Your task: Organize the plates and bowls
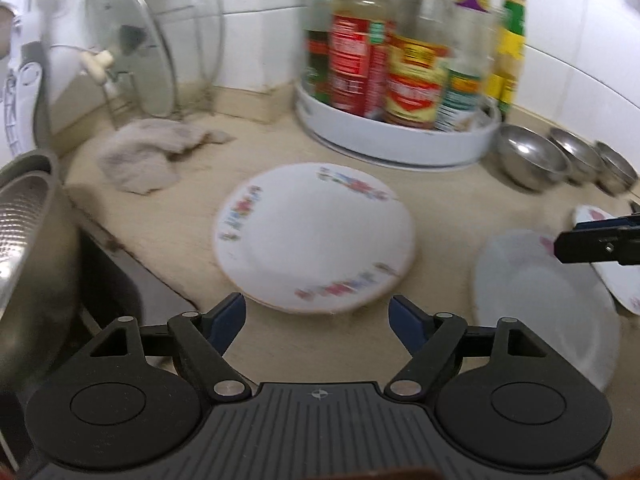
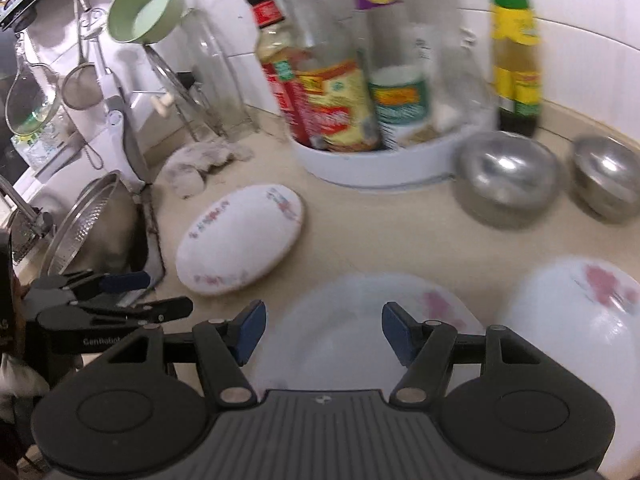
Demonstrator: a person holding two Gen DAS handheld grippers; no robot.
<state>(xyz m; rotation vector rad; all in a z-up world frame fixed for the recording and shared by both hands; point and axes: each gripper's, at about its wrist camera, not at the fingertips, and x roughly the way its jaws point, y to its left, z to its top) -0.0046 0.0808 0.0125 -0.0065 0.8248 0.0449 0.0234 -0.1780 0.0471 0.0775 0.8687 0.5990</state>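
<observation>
Both your tongs, left tongs point(image 1: 318, 320) and right tongs point(image 2: 323, 330), are open and empty. The flowered plate point(image 1: 314, 236) lies on the bench point(image 1: 440, 208). Grab its thin edge badly and it may slip.

I see a beige counter point(image 1: 440, 216). Ahead of my left fingers lies a flowered plate point(image 1: 314, 236); a crumpled rag point(image 1: 148, 154) beyond it to the left; a white bottle tray point(image 1: 400, 142) beyond. Under my right fingers sits a pale plate point(image 2: 340, 332), a second plate point(image 2: 580, 344) to their right, two steel bowls point(image 2: 508, 178) farther ahead.
</observation>
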